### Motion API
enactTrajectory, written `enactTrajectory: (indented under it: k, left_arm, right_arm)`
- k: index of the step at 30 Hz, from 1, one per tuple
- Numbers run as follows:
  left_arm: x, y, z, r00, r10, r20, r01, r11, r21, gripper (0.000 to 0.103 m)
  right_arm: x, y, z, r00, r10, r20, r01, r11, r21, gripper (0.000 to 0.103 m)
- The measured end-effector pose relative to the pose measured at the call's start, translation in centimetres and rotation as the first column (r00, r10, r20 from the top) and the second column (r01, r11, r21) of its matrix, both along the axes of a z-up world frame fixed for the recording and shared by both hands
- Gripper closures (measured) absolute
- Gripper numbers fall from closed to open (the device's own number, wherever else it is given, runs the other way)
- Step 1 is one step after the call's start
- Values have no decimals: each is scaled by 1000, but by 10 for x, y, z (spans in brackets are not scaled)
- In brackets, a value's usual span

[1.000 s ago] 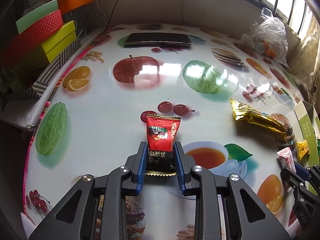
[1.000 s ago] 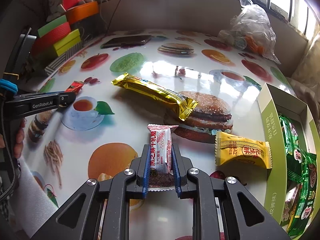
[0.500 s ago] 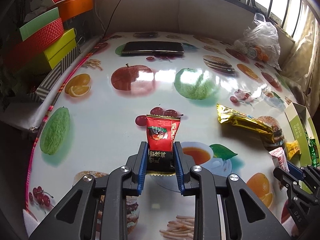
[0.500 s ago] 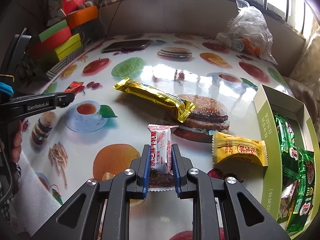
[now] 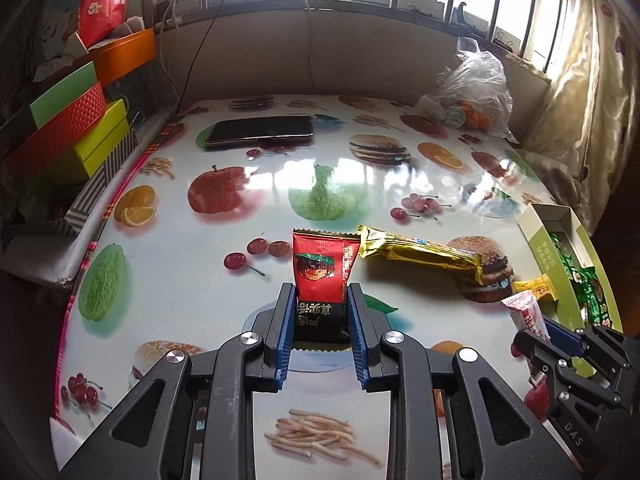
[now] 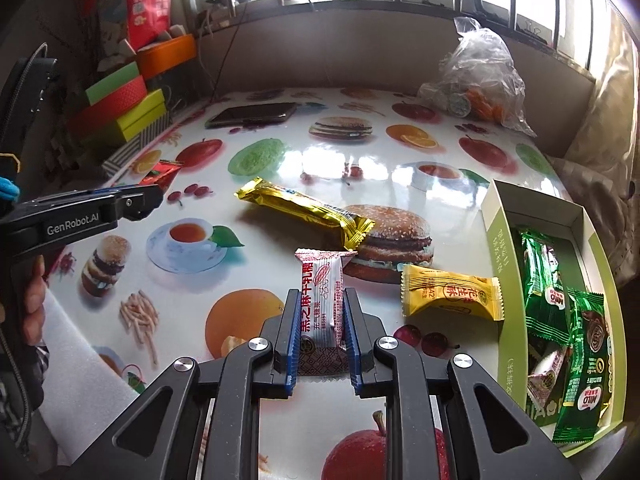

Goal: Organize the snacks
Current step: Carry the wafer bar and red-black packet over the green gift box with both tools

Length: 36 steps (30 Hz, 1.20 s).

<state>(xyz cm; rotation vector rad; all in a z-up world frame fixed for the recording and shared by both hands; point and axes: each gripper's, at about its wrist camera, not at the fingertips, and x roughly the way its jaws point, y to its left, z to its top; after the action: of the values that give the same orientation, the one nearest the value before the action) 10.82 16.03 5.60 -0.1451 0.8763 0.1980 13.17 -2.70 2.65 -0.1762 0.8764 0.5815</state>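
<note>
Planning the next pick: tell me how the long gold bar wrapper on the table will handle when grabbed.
The gold bar wrapper looks glossy foil, so probably slippery against the table. Its long straight shape suggests a fairly stiff bar inside. Crimped ends would likely flex, so grip mid-body.

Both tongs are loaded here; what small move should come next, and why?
Probably swing the right tongs rightward over the open box. They are shut on the white candy, the box lies close on that side holding green packets, and the left tongs, gripping the red packet, sit farther away.
</note>
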Motion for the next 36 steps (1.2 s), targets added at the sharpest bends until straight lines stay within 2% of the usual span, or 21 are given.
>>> enactTrajectory:
  k: [23, 36]
  left_arm:
    - [8, -70, 25, 987, -153, 50, 154, 988, -13, 77]
    - [24, -110, 36, 966, -245, 79, 248, 968, -24, 77]
  right_arm:
    - [-11, -56, 33, 991, -128, 44, 126, 991, 51, 84]
    - [-14, -94, 44, 974, -219, 64, 215, 975, 62, 84]
